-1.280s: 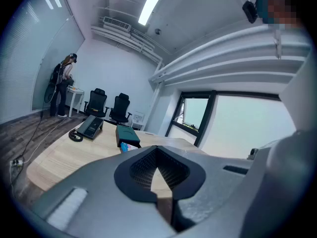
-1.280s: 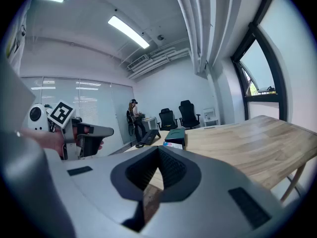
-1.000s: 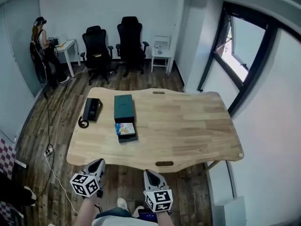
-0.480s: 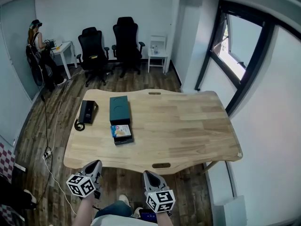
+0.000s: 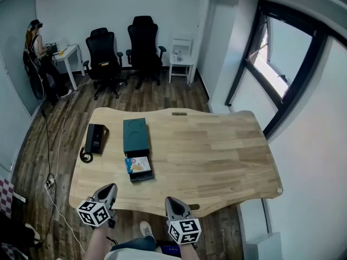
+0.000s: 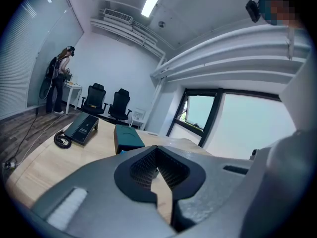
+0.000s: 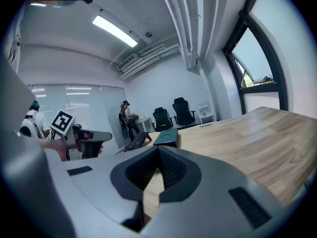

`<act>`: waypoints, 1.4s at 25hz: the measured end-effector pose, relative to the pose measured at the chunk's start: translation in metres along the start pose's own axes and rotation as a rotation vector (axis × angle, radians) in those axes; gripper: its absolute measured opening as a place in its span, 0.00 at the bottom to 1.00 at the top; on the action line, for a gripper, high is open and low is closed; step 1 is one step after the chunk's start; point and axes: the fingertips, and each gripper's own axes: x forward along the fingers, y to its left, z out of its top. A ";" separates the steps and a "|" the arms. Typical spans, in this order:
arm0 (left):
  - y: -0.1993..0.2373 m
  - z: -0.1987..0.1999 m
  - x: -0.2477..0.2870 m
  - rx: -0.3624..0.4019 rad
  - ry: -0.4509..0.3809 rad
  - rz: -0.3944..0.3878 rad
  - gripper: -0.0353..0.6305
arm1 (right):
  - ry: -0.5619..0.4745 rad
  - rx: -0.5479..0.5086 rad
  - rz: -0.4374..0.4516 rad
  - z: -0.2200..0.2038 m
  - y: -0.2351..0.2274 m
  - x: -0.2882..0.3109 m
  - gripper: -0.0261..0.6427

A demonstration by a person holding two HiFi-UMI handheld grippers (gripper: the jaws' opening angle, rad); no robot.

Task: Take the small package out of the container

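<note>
1. Just short of the table's [image 5: 217, 145] near edge, the left gripper [image 5: 109, 189] hangs with its jaws pressed together. Nothing is between them, and its own view shows the tips meeting over bare wood.
2. Beside it is the right gripper [image 5: 170, 201], jaws likewise closed on nothing.
3. Both point toward the tabletop from over the plank floor [image 5: 179, 91], well apart from anything on the table.
4. Out on the left half of the table lies the dark open container [image 5: 142, 175]. The small package [image 5: 138, 164], colourful on top, lies inside it.
5. Just beyond the container, end to end with it, lies a teal box [image 5: 134, 135], flat and closed.
6. Left of the teal box is a black desk phone [image 5: 96, 138], its coiled cord [image 5: 85, 156] bunched near the table's left edge.
7. Across the room, two black office chairs [image 5: 143, 42] stand by the back wall, with a white chair [image 5: 181, 58] to their right.
8. In the far left corner, a person [image 5: 32, 45] stands at a small white desk [image 5: 68, 53].
9. A dark-framed window [image 5: 276, 64] runs along the right wall.
</note>
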 end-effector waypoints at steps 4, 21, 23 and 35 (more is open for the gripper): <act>0.024 0.023 0.040 0.003 -0.008 -0.023 0.06 | -0.004 -0.008 -0.006 0.019 -0.010 0.048 0.04; 0.069 0.048 0.122 -0.019 0.019 -0.085 0.06 | 0.012 -0.022 -0.038 0.038 -0.024 0.136 0.04; 0.073 0.051 0.126 -0.025 0.008 -0.078 0.06 | 0.016 -0.033 -0.030 0.039 -0.026 0.141 0.04; 0.079 0.047 0.141 -0.029 0.023 -0.059 0.06 | 0.031 -0.038 -0.005 0.041 -0.037 0.160 0.04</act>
